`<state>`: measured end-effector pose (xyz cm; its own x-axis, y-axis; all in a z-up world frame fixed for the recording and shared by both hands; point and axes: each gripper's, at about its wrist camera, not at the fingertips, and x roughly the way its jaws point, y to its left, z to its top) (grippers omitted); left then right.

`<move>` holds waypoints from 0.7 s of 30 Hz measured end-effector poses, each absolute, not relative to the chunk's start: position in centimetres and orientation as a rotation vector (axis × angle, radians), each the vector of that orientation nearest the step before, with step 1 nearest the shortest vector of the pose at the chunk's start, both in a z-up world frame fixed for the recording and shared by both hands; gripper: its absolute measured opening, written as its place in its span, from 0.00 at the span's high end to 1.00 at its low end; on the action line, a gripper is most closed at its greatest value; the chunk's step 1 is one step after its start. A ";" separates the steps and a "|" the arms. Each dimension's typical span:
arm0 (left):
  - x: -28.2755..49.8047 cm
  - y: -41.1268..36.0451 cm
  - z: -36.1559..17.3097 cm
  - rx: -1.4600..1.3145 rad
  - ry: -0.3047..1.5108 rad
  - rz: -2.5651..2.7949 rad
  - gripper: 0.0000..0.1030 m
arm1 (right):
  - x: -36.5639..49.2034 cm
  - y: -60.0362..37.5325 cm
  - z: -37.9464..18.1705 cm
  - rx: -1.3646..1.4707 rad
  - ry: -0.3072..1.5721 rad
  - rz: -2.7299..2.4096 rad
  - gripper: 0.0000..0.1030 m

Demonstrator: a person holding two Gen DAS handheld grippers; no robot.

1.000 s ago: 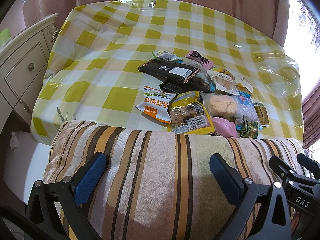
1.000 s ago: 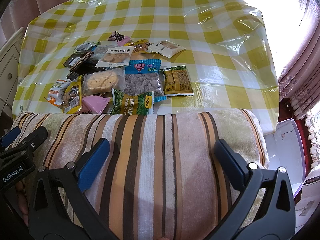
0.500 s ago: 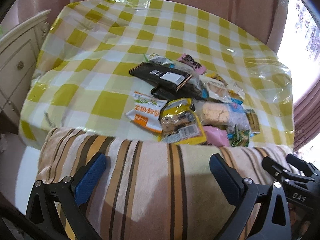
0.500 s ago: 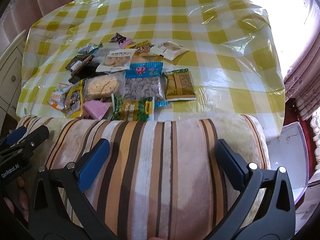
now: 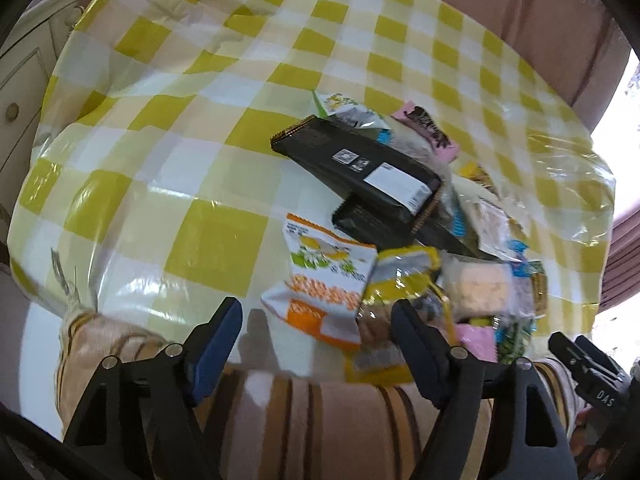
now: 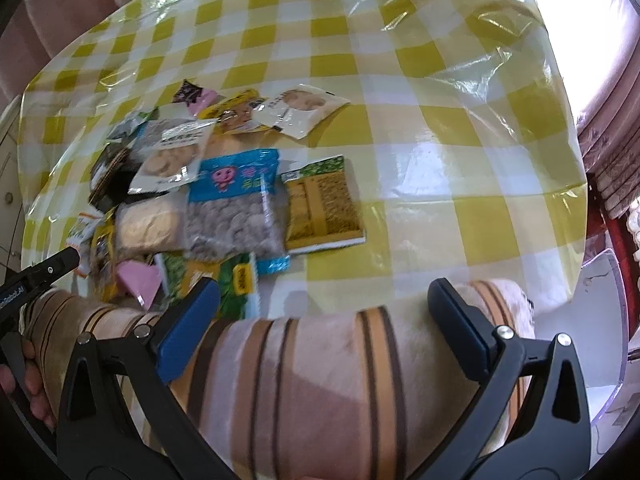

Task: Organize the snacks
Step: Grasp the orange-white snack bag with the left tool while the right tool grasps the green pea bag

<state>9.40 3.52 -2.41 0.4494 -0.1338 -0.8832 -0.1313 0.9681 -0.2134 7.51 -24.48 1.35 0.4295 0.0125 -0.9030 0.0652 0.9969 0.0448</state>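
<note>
Left gripper (image 5: pixel 316 344) narrowing, empty, heading for orange-white packet (image 5: pixel 324 288) at twelve o'clock; right gripper (image 6: pixel 324 320) gaping, empty, hovering.

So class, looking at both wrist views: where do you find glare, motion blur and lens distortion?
Left wrist view: motion blur smears the snack pile; the window corner is blown out. Right wrist view: glare streaks the plastic-covered checked tablecloth, the striped cushion is blurred, and fisheye distortion curves the table's edge.

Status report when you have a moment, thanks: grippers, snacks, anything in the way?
Left gripper open, jaws just closing, nothing held. Right gripper open, empty. Snacks heaped on checked table, unsorted. Striped cushion lies between grippers and pile.
</note>
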 end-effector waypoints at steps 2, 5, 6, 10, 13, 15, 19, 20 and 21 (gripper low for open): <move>10.0 3.6 -2.9 -0.251 1.126 0.008 0.33 | 8.1 -24.6 1.0 0.070 1.138 -0.030 0.00; 10.7 3.7 -3.2 -0.250 1.134 -0.001 0.39 | 8.9 -24.8 0.8 0.060 1.142 -0.035 0.01; 10.9 3.7 -3.2 -0.243 1.131 0.003 0.46 | 9.1 -24.9 0.7 0.057 1.140 -0.046 0.02; 11.1 3.6 -3.4 -0.224 1.127 0.015 0.49 | 10.5 -25.5 0.4 0.042 1.142 -0.080 0.06; 11.0 3.4 -3.4 -0.214 1.114 0.022 0.49 | 11.5 -25.6 -0.1 0.020 1.155 -0.090 0.13; 10.8 3.3 -3.3 -0.206 1.103 0.028 0.49 | 12.2 -25.4 -0.4 -0.004 1.162 -0.099 0.15; 10.8 3.4 -3.2 -0.210 1.089 0.029 0.50 | 13.0 -24.9 -0.7 -0.044 1.166 -0.096 0.16; 10.8 3.4 -3.2 -0.212 1.087 0.028 0.50 | 13.2 -24.8 -0.8 -0.053 1.165 -0.095 0.16; 10.7 3.4 -3.2 -0.215 1.084 0.027 0.50 | 13.4 -24.6 -0.9 -0.063 1.167 -0.094 0.17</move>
<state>10.72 3.43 -3.15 0.4697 -0.0835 -0.8788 -0.1266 0.9789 -0.1607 13.40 -24.58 -0.85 0.3899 -0.1063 -0.9147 0.0407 0.9943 -0.0982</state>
